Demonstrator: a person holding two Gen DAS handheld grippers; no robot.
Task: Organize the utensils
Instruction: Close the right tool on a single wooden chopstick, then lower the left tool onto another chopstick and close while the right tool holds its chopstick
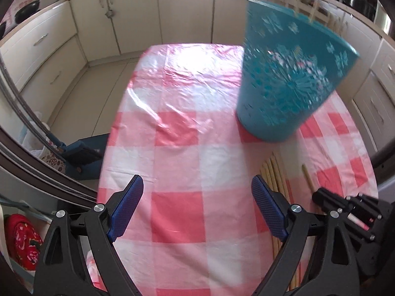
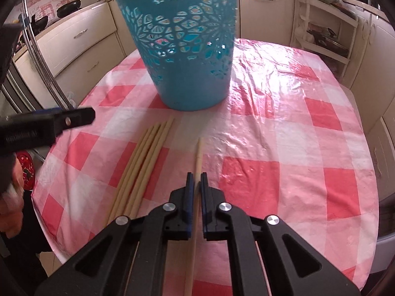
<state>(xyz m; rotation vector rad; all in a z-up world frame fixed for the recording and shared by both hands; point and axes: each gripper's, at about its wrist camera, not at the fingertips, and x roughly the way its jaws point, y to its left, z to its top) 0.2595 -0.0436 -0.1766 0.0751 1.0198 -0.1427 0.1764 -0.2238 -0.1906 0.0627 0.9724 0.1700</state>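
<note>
In the right wrist view, left to right: the left hand-held gripper enters at mid-left, spread wide and empty. The bundle of chopsticks lies lower left of centre on the worktop. The single chopstick runs straight up the frame toward the teal basket at top centre, clenched by the right hand-held gripper.

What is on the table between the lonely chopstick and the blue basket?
Only bare checked tablecloth between single chopstick and basket, clearest in the right wrist view.
</note>
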